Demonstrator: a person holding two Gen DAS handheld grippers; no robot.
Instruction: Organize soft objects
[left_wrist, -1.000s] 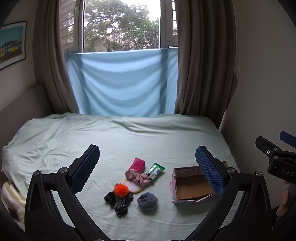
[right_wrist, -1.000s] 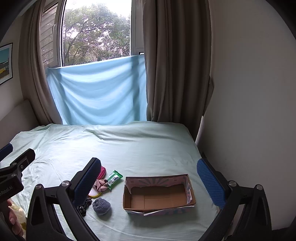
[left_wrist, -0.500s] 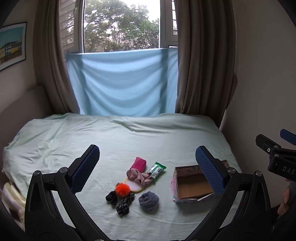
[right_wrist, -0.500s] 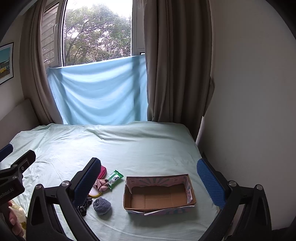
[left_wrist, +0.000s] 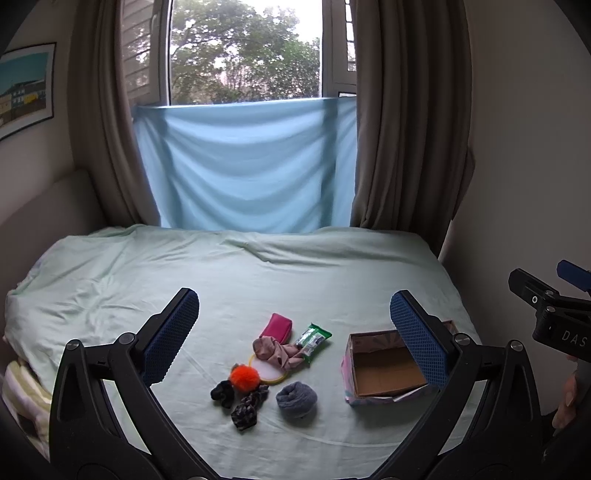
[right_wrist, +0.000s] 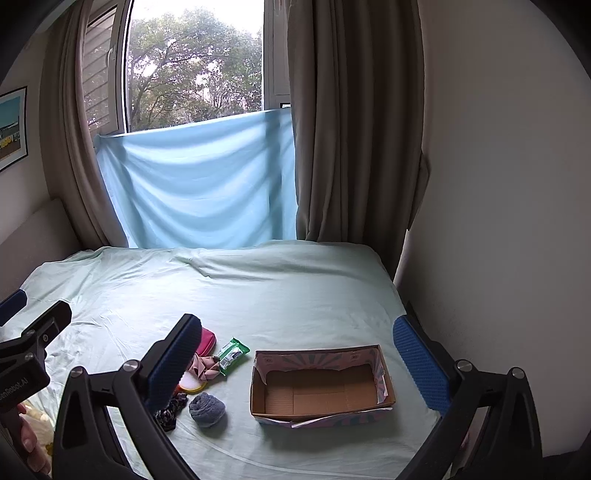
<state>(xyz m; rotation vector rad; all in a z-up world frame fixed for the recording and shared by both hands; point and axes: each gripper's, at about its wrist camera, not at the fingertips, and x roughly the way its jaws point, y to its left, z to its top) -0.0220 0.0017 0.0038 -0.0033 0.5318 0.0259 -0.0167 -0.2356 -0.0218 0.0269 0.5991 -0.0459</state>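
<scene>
On the pale green bed lies a small pile: a grey rolled sock (left_wrist: 296, 399) (right_wrist: 207, 404), a pink sock (left_wrist: 275, 352) (right_wrist: 202, 365), an orange pompom (left_wrist: 244, 377), a black scrunchie (left_wrist: 222, 394), a patterned scrunchie (left_wrist: 249, 405) (right_wrist: 170, 410), a magenta pouch (left_wrist: 277, 326) (right_wrist: 206, 339), a green wipes pack (left_wrist: 313, 338) (right_wrist: 232, 351) and a yellow-rimmed disc (left_wrist: 269, 374). An empty cardboard box (left_wrist: 386, 371) (right_wrist: 321, 386) stands to their right. My left gripper (left_wrist: 293, 341) is open above the pile. My right gripper (right_wrist: 295, 363) is open above the box.
The bed (left_wrist: 229, 280) fills the room between walls. A blue cloth (left_wrist: 251, 166) and brown curtains (left_wrist: 399, 118) hang at the window beyond it. A striped fabric (left_wrist: 22, 387) lies at the bed's left edge. A wall (right_wrist: 498, 221) runs close along the right.
Both views have shifted only slightly; the pile and box sit a touch higher in the left wrist view. Nothing was taken hold of or moved.
</scene>
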